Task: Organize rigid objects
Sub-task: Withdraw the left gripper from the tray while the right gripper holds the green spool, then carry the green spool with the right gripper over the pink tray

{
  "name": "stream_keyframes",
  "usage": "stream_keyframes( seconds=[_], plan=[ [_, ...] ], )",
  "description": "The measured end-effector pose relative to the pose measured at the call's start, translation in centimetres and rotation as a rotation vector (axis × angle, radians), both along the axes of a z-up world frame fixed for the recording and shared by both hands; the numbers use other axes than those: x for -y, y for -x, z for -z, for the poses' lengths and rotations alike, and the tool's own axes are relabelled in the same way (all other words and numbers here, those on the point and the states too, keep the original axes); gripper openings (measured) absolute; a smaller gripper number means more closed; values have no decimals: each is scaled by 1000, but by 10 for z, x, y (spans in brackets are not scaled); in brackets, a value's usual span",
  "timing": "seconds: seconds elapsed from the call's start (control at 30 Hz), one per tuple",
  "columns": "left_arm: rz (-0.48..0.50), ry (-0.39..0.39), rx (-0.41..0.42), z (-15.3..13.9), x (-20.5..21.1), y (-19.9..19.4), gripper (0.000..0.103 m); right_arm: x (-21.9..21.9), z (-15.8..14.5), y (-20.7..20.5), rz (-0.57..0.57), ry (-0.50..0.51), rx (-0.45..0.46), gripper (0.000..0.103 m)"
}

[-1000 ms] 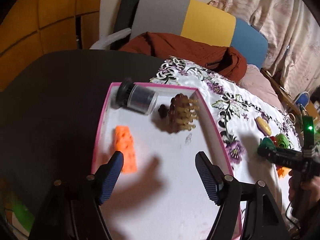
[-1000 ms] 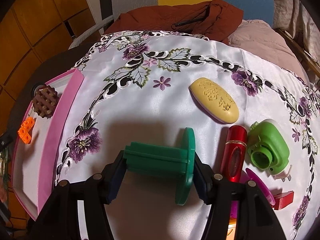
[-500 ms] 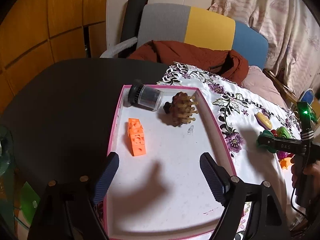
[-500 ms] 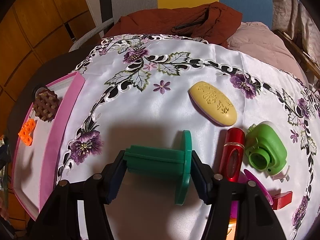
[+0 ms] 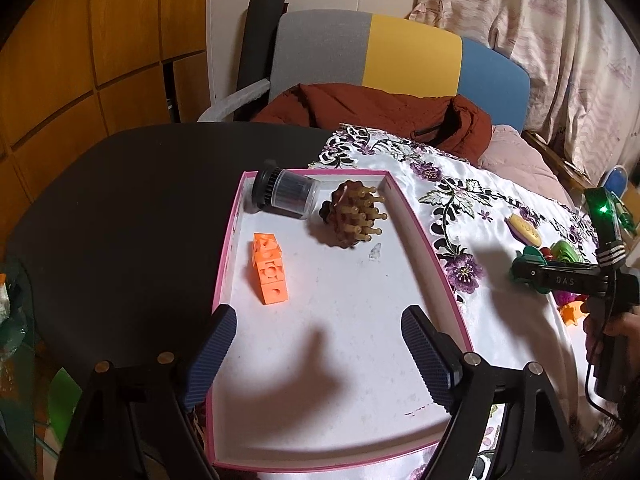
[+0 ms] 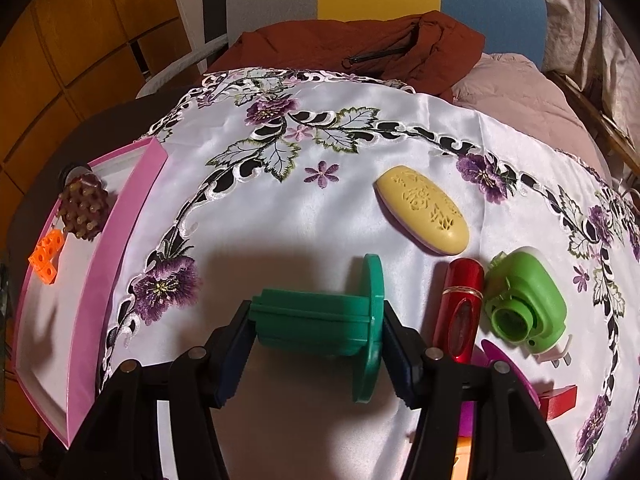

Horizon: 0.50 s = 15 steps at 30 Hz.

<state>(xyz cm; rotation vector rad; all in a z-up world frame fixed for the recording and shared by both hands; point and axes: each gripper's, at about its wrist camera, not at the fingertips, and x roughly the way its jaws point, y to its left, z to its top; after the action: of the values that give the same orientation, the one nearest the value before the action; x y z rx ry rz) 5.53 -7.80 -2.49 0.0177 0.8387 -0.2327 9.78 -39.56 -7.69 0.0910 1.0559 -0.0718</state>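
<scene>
Two grippers are at work over my table. My left gripper (image 5: 316,344) hangs above the near end of the pink-rimmed tray (image 5: 416,232), its blue ribbed pads spread wide with nothing between them but the tray's white floor and my tool's own shadow. Three items lie at the tray's far end: an orange block (image 5: 270,268) toward the left wall, a clear jar with a black cap (image 5: 286,196) tipped on its side in the far left corner, and a brown knobbed massager (image 5: 352,218) just beside the jar, near the right wall. My right gripper (image 6: 316,344) pinches a green spool (image 6: 320,320) endwise on the embroidered white cloth (image 6: 280,216), one pad against the plain end of its ribbed core and the other against its round flange; whether the spool rests on the cloth or sits just clear of it I cannot tell. Just to the right of that spool lies a red tube (image 6: 460,304), touching a green camera-shaped toy (image 6: 524,308). A yellow oval soap (image 6: 424,208) lies farther out on the cloth, apart from the others. A magenta piece (image 6: 516,372) and a small red piece (image 6: 560,400) show behind my right finger, mostly hidden. From the right wrist view the tray sits at the cloth's left edge, well apart from the spool. Beyond the table, a rust-brown jacket (image 5: 380,112) is heaped against a grey, yellow and blue chair back (image 5: 400,52).
</scene>
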Motion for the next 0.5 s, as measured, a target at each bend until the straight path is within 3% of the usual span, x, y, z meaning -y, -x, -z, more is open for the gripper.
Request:
stream_keyframes(
  seconds=[0.5],
  plan=[
    [-13,6,12,-1,-12,4,91,0,6,-1,-1,13,-20,55]
  ],
)
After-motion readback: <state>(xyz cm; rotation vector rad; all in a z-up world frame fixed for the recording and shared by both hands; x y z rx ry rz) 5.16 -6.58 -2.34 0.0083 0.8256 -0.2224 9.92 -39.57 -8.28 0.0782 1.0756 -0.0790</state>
